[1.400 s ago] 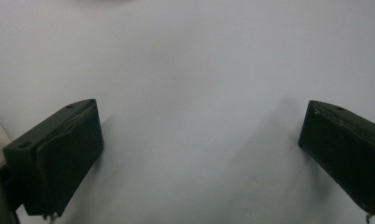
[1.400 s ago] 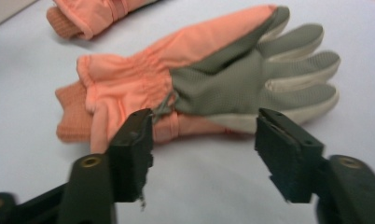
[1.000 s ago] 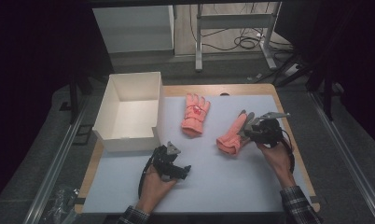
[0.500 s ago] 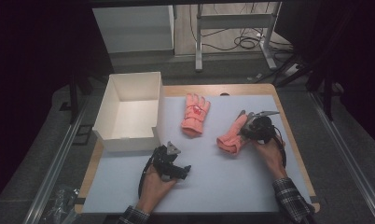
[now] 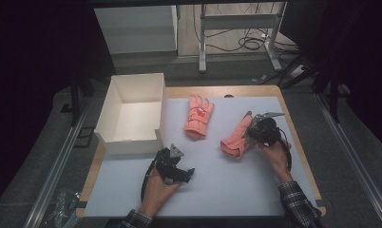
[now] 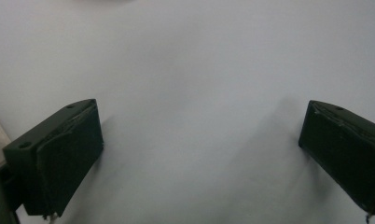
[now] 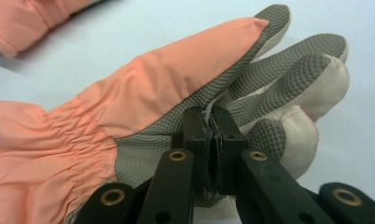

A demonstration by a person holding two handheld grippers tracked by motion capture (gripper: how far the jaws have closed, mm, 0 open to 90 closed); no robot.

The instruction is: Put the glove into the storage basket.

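We read no brand or writing anywhere; the far glove (image 5: 199,117) carries a small red mark on its back, too blurred in the high view for us to say what it is.

Taking the white box (image 5: 114,107) as our landmark: it sits open-topped at the left edge of the counter (image 5: 227,190), and the far glove lies just to its right, fingers pointing away from us, cuff toward us. Further right of the box, well apart from it, lies the near glove (image 5: 237,138), its long axis slanting from a cuff nearer us up to fingers that point away and to the right. In the right gripper view, its textured grey palm side faces the camera, with the salmon back panel and gathered wrist at the left.

The right tool (image 7: 210,133) has just been closing and is clenched on a fold of the near glove at the base of its fingers (image 7: 311,60). The left tool (image 5: 182,171) rests just in front of the box's near right corner, its jaws released and spread wide over bare white surface.

Between the two tools, and across the near side of the counter in front of the box, the surface lies open; the near glove's fingers lie near the right edge.
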